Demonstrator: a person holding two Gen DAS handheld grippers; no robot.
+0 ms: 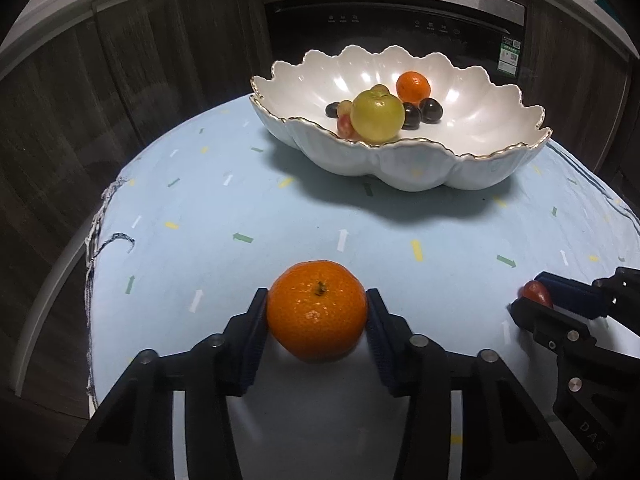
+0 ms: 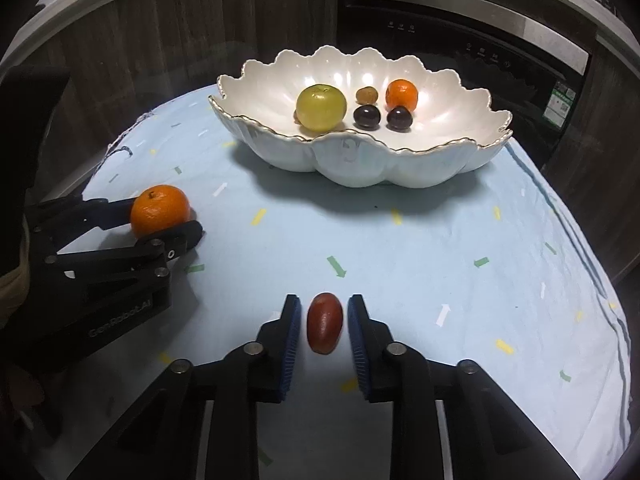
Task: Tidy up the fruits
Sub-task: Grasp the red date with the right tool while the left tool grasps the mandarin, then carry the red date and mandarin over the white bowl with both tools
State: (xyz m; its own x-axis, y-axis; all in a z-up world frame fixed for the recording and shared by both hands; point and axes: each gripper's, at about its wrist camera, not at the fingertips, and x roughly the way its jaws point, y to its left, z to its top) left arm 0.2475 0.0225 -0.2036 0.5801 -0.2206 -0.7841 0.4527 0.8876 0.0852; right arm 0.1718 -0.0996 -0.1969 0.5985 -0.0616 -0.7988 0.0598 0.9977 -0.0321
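My left gripper [image 1: 317, 304] is shut on an orange mandarin [image 1: 317, 316], pads touching both its sides, just above the cloth; it also shows in the right wrist view [image 2: 160, 210]. My right gripper [image 2: 324, 308] straddles a small red-brown oval fruit [image 2: 325, 323] lying on the cloth, with narrow gaps on both sides, so it is open; this fruit shows in the left wrist view [image 1: 538, 294]. A white scalloped bowl [image 1: 460, 168] [image 2: 360, 168] at the far side holds a yellow-green apple [image 2: 321, 107], a mandarin [image 2: 401, 94], dark plums [image 2: 368, 116] and small reddish fruits.
A light-blue cloth [image 2: 440, 260] with small coloured arrows covers the table. Dark wooden cabinets and a black built-in appliance [image 1: 400, 28] stand behind the bowl. The cloth's frayed left edge [image 1: 96, 240] drops off to the floor.
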